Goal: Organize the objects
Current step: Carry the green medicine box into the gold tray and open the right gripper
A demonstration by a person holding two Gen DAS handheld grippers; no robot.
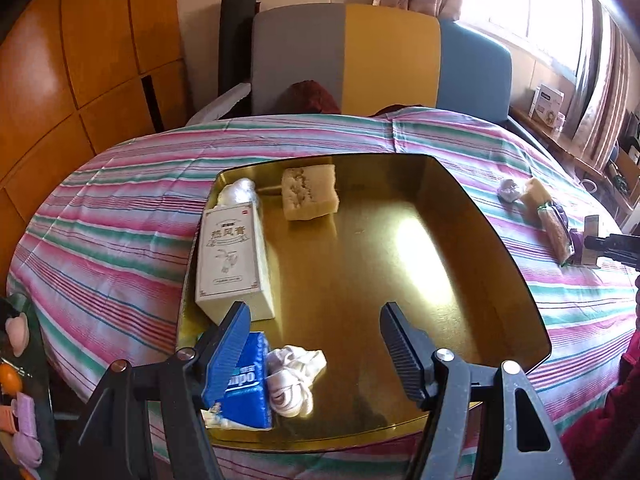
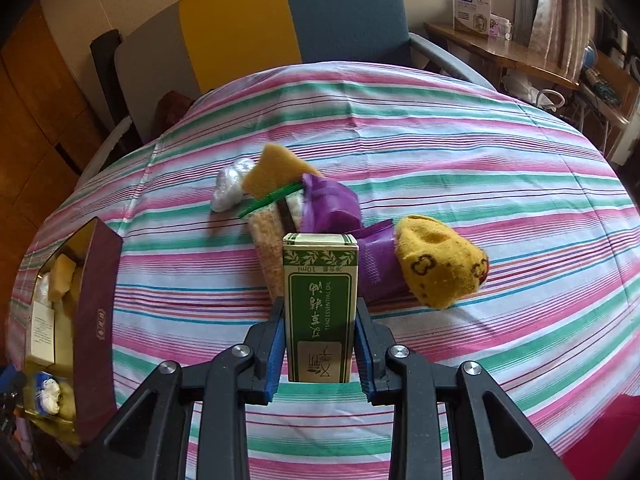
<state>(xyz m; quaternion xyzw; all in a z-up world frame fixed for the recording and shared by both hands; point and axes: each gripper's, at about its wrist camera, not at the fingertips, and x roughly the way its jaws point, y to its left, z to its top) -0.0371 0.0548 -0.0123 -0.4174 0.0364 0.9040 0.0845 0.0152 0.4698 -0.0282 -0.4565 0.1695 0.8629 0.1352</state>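
A gold tray [image 1: 460, 216] lies on the striped tablecloth. It holds a white carton [image 1: 232, 256], a pale sponge block [image 1: 310, 192], a blue tissue pack [image 1: 248, 388], a knotted white cord [image 1: 294, 376] and a plastic-wrapped wad [image 1: 238, 192]. My left gripper [image 1: 316, 312] hangs open over the tray's near half, with nothing between its fingers. My right gripper [image 2: 320, 304] is shut on a green essential-oil box [image 2: 320, 280], held just over the cloth. Behind it lie a yellow sock [image 2: 440, 260], purple packets [image 2: 332, 204], a yellow sponge [image 2: 272, 174] and a white wad [image 2: 230, 188].
The tray's maroon wall [image 2: 96, 312] stands at the left in the right wrist view. A chair [image 1: 344, 56] with a grey, yellow and blue back stands behind the table. A wooden shelf [image 2: 500, 48] with boxes runs along the right under the window.
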